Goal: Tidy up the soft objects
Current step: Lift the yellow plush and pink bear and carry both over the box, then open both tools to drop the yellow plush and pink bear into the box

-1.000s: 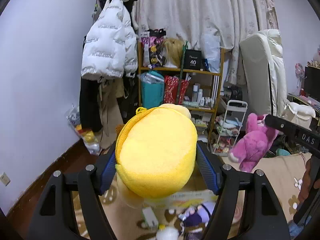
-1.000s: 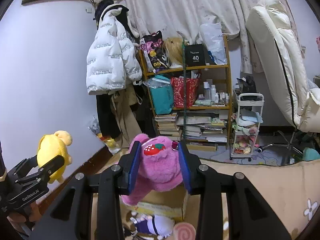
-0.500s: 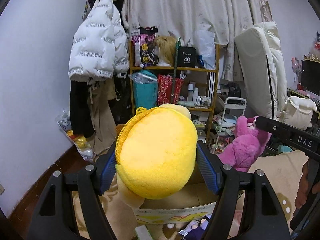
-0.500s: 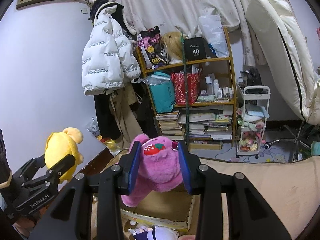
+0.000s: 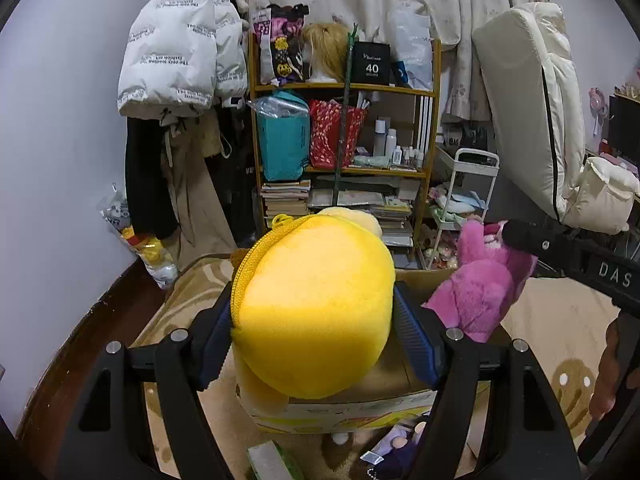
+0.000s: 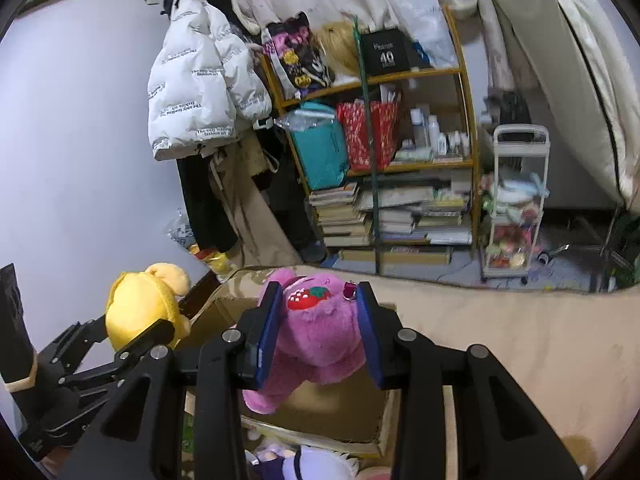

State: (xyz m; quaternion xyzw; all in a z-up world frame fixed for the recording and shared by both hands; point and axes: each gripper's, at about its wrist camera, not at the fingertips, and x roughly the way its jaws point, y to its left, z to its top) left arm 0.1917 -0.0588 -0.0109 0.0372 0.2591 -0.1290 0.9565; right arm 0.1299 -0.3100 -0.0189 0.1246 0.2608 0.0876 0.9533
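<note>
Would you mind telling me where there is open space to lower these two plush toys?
The cardboard box floor looks bare beneath the pink plush and yellow plush. The beige rug right of the box, up to the white cart, is also free. It is crowded at the box's near edge, where a purple doll lies.

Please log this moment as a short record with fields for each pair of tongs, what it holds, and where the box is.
left tongs: shut on yellow plush
right tongs: shut on pink plush
cardboard box: open, on the rug, below both plushes
plush positions: both held above the box, not yet inside
background: bookshelf against the curtain
</note>
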